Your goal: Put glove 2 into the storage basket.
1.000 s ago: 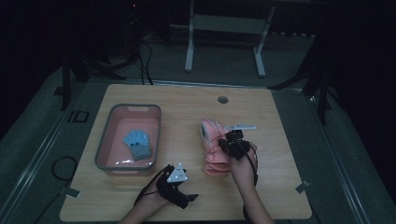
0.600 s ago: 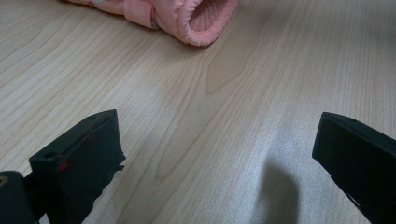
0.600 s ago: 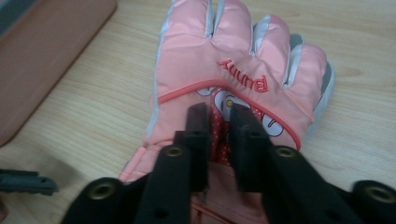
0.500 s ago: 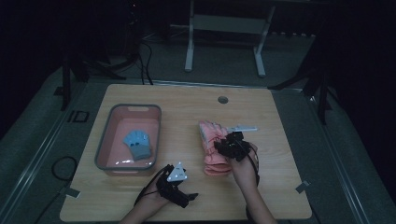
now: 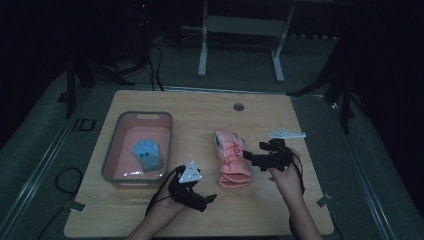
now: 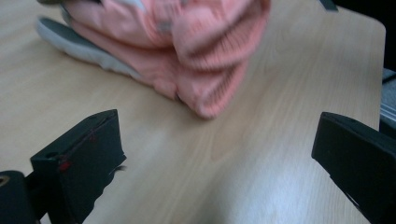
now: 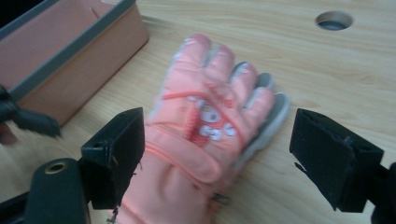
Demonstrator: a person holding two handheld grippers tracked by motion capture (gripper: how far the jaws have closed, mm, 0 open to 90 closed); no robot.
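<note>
— So, left to right: what is on the table, and how many of each?

— One pink bin with a grey rim, at the left. One blue glove lies inside it, flat on the bottom. Then the left gripper near the front edge, with its grey three-cornered plate on top. Then the pink glove, a single pile in the high view; I cannot tell whether it is one glove or two stacked. Then the right gripper, and behind it one small white piece lying flat. One round hole in the tabletop, toward the back.

— Two grippers, then. How do their jaws stand?

— Both spread wide, pinching nothing. In the left gripper view the pink glove sits beyond the gap, untouched. In the right gripper view the jaws straddle the pink glove, one on each side, apart from it.

— Which way does the pink glove run?

— Its long axis goes front to back across the table, tipped a little. The fingertips point toward the far edge; the cuff faces the person. It lies right of the bin, about mid-table, just left of the right gripper.

— And the blue one?

— Fingers toward the back too.
</note>
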